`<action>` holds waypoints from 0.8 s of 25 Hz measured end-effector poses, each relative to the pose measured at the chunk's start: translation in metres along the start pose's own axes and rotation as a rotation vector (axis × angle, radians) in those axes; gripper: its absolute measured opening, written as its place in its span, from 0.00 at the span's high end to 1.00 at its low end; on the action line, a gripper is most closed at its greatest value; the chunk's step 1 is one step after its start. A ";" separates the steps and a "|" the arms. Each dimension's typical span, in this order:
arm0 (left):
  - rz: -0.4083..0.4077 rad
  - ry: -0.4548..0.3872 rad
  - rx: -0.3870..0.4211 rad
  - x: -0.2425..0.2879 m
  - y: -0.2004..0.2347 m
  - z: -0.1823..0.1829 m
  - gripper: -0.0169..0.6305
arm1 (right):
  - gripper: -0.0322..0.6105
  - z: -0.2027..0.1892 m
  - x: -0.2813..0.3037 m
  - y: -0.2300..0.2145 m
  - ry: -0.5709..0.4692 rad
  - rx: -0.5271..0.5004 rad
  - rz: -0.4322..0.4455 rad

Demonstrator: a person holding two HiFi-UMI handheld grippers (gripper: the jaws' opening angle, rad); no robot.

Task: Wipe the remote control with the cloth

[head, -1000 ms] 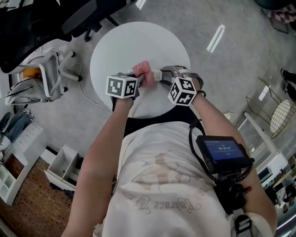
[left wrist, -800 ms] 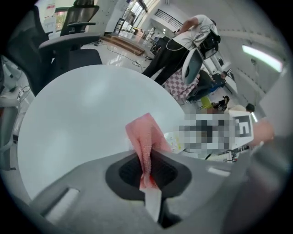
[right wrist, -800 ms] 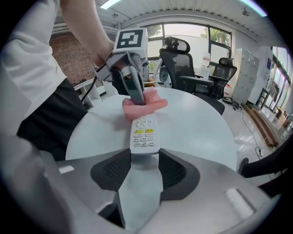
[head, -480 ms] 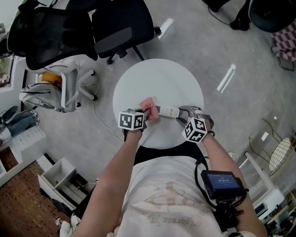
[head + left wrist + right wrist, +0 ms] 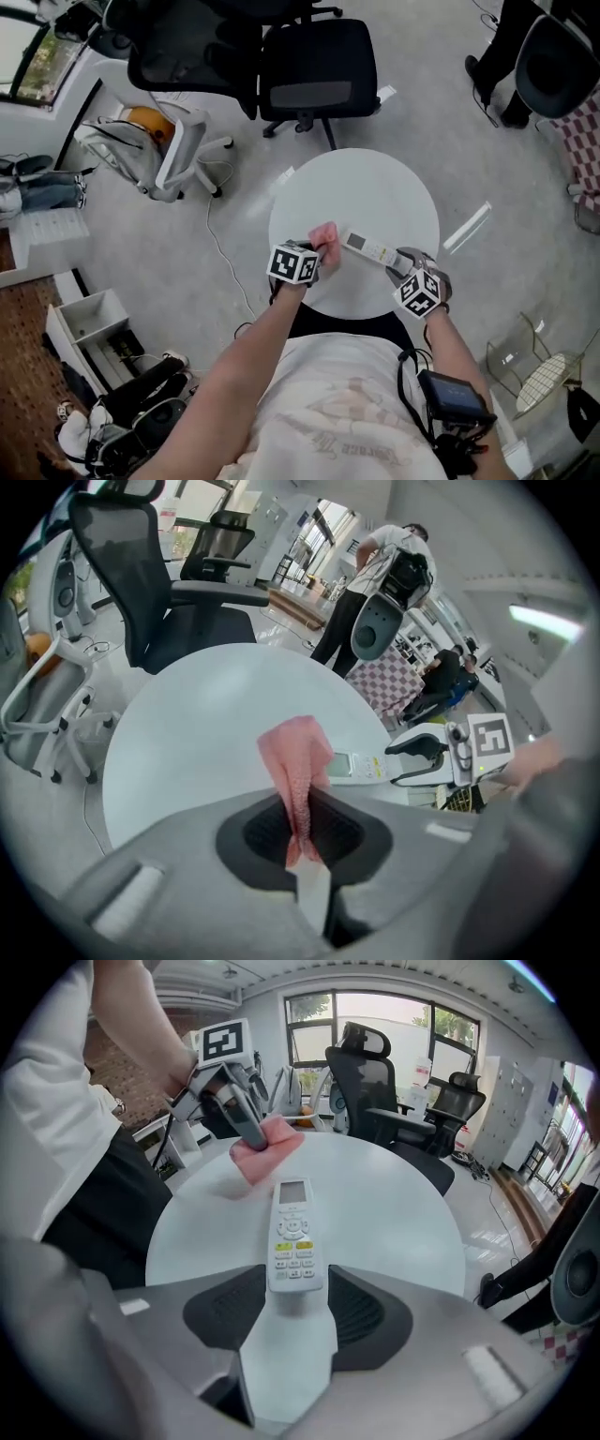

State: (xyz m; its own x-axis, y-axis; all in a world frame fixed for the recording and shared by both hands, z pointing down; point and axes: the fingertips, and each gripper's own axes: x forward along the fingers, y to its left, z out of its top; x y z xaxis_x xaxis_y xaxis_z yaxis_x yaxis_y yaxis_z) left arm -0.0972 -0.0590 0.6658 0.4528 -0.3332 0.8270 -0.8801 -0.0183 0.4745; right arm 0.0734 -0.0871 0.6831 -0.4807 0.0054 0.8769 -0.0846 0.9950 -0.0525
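Observation:
A white remote control (image 5: pixel 366 247) lies on the round white table (image 5: pixel 375 187), its keypad end toward my right gripper (image 5: pixel 398 264). In the right gripper view that end of the remote (image 5: pixel 295 1241) sits between the jaws of the right gripper (image 5: pixel 298 1297). These jaws have just been opening, and a thin gap shows at the pads. My left gripper (image 5: pixel 319 253) is shut on a pink cloth (image 5: pixel 324 236). The cloth (image 5: pixel 295 761) hangs bunched from the jaws beside the remote's (image 5: pixel 356 766) display end.
Black office chairs (image 5: pixel 319 66) stand beyond the table, and a white chair (image 5: pixel 173 141) stands at the left. A cable (image 5: pixel 220 253) runs over the floor by the table's left side. In the left gripper view a person (image 5: pixel 375 583) stands far off.
The left gripper has drawn the cloth leftward along the remote, away from the right gripper, so more of the remote shows. The head view has swung and takes in more of the floor.

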 end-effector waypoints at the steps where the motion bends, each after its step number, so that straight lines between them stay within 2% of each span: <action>1: -0.013 -0.019 -0.012 -0.005 -0.002 -0.004 0.95 | 0.61 0.002 -0.003 0.000 0.007 -0.001 -0.004; 6: -0.063 -0.119 -0.054 -0.038 -0.009 -0.029 0.95 | 0.58 0.020 -0.002 0.008 0.039 -0.033 -0.007; 13: -0.107 -0.172 -0.095 -0.064 -0.017 -0.065 0.95 | 0.53 0.041 0.009 0.023 0.099 -0.084 0.002; 20: -0.116 -0.219 -0.133 -0.078 -0.017 -0.080 0.95 | 0.51 0.036 0.026 0.014 0.279 -0.124 -0.031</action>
State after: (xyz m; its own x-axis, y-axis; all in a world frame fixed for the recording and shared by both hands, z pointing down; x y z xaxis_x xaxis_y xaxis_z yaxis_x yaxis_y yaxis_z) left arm -0.1061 0.0427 0.6170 0.4950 -0.5319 0.6870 -0.7912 0.0508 0.6094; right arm 0.0277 -0.0769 0.6881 -0.2195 -0.0153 0.9755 0.0199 0.9996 0.0202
